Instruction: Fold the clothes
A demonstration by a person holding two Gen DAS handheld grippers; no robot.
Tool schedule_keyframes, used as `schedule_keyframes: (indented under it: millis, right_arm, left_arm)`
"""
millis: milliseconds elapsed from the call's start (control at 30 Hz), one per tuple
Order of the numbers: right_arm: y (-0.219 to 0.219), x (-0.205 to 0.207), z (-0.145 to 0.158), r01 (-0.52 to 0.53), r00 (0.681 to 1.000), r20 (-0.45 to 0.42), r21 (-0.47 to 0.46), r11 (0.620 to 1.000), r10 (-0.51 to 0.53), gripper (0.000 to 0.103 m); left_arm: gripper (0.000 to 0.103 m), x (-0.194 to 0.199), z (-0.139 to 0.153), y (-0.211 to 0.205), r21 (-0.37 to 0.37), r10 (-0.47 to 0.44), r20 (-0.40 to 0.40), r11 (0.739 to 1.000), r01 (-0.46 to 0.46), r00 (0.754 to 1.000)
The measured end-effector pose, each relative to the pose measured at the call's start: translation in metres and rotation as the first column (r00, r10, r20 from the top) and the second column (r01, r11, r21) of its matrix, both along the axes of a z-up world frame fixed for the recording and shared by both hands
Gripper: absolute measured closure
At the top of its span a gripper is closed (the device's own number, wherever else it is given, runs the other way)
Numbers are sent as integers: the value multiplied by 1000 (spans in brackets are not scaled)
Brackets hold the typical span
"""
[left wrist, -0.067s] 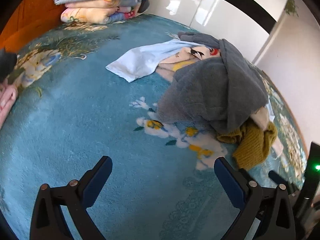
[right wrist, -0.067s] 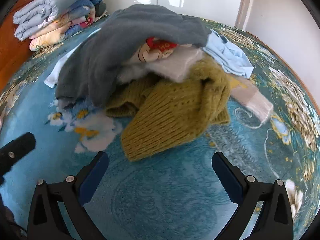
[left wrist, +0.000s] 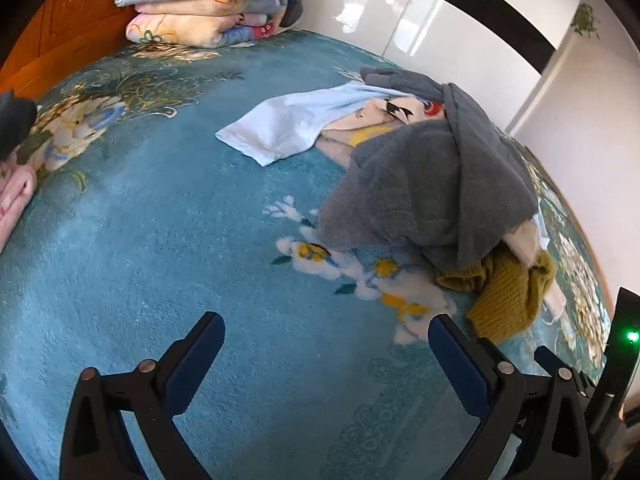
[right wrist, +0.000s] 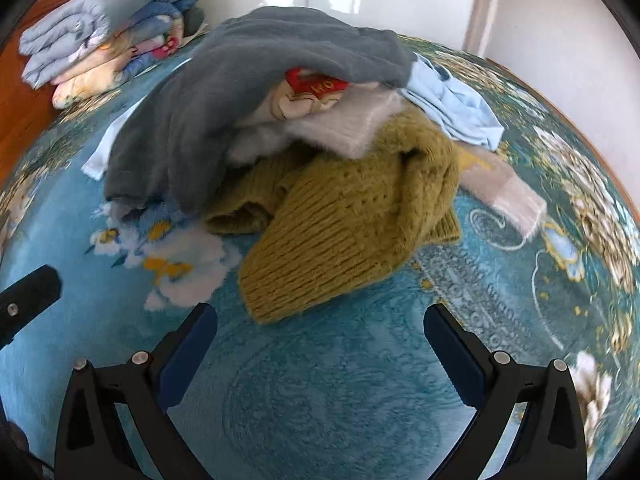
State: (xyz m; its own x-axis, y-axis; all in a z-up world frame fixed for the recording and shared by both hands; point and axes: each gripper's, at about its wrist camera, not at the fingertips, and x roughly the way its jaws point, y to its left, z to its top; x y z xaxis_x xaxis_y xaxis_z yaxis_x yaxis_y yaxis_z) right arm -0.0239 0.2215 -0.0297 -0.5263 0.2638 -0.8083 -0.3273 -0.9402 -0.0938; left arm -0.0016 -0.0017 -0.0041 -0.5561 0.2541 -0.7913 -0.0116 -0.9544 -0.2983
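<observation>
Clothes pile (right wrist: 304, 152) — grey over mustard knit, crumpled, unfolded — both hand-held grippers (left wrist: 326, 340) (right wrist: 320, 330) wide, empty

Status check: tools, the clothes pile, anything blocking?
Left tool open, empty. Right tool open, empty. Clothes pile unfolded; mustard knit sweater nearest, grey garment on top. Nothing blocking.

A teal flowered blanket (left wrist: 160, 240) covers the bed; folded quilts (left wrist: 208, 4) are stacked against the wooden headboard (left wrist: 60, 40).

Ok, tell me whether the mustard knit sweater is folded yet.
Not folded. The mustard knit sweater lies crumpled at the bottom of the pile, partly under the grey garment, with no gripper touching it.
</observation>
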Motion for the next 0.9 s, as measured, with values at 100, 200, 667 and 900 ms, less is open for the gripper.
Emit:
schedule_keyframes:
  millis: [100,200,667,900]
  right_arm:
    - [0,5,0,-30,1000,-1,-4,1000,30,0]
    - [0,11,1,-61,998,-2,-7,998,61,0]
    - [5,54,1,-207,978,-9,-20,978,207,0]
    - [5,76,13,-225,974,18,-28,974,226,0]
  left_arm:
    - [0,-2,-5,-2,-16,-1,-2,1000,1,1000]
    - [0,-4,-9,-2,-36,-7,1,999,7,1000]
    - [0,-8,-26,-5,44,6,39,999,-8,999]
    - [0,-7,-25,0,38,-17,33,999,16,999]
